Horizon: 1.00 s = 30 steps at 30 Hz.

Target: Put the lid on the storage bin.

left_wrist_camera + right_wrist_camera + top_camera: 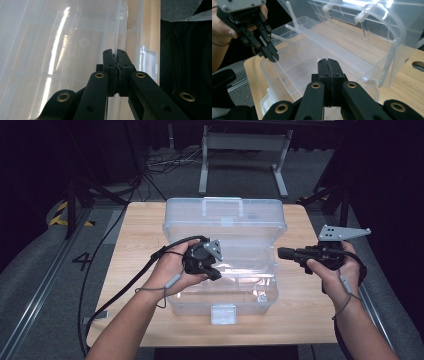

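At centre of the worktop point(135, 227) stands the clear plastic box point(250, 295), lid raised toward 12 o'clock. Left gripper point(214, 272), at 9 o'clock, has its jaws closed on the box's near-side wall edge. Right gripper point(281, 252), at 3 o'clock beside the box, has jaws pressed together, empty.

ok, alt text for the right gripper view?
The right gripper, its fingers shut and empty, points at an open clear plastic box on a wooden table. At upper left, the left gripper pinches the box's near wall.
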Tool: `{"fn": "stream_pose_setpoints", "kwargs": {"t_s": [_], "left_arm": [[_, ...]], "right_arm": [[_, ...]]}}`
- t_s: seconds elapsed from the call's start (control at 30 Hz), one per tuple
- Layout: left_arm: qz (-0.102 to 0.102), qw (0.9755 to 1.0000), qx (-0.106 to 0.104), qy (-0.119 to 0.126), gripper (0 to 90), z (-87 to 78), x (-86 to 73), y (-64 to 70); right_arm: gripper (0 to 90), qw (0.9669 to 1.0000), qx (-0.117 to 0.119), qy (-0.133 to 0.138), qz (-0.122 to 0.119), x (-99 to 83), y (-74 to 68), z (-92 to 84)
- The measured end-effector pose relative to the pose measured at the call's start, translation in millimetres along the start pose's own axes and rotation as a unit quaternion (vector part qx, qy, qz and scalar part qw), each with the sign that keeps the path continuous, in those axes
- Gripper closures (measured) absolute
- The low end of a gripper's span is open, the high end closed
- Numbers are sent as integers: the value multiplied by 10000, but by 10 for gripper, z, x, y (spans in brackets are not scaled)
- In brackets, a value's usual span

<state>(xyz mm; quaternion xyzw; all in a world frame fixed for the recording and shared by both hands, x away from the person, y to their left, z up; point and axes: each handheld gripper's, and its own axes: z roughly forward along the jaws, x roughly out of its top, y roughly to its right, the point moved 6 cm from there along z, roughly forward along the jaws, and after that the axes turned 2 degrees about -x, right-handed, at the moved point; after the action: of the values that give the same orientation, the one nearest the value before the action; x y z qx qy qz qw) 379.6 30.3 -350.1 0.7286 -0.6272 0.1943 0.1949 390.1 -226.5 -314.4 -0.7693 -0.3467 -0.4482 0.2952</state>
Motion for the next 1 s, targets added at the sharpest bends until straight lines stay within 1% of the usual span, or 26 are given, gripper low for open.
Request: {"fn": "stream_pose_setpoints", "kwargs": {"t_s": [0.27, 0.4, 0.53, 0.63, 0.73, 0.8, 0.9, 0.97, 1.0], "left_arm": [[10, 10000, -39, -18, 880, 31, -20, 35], [14, 10000, 8, -12, 878, 42, -31, 55], [14, 10000, 10, 7, 877, 65, -44, 80], [8, 10000, 37, 12, 876, 64, -47, 86], [-7, 10000, 35, 16, 872, 60, -48, 85], [-10, 10000, 22, 44, 866, 54, -46, 83], [-64, 9997, -30, 243, 852, -8, -36, 91], [-82, 9994, -7, 323, 850, -66, -37, 94], [-94, 9992, -45, 377, 850, -94, -39, 106]], "right_arm": [[900, 9999, -69, 81, 98, -6, 59, 8], [900, 9997, -131, 96, 183, -20, 92, 24], [900, 9995, -178, 121, 238, -35, 121, 29], [900, 9994, -207, 146, 244, -42, 130, 31], [900, 9993, -185, 154, 278, -45, 129, 29], [900, 9993, -184, 157, 275, -46, 129, 28], [900, 9993, -169, 158, 281, -54, 130, 24], [900, 9994, -170, 153, 278, -62, 124, 24], [900, 9994, -153, 139, 288, -69, 118, 23]]}}
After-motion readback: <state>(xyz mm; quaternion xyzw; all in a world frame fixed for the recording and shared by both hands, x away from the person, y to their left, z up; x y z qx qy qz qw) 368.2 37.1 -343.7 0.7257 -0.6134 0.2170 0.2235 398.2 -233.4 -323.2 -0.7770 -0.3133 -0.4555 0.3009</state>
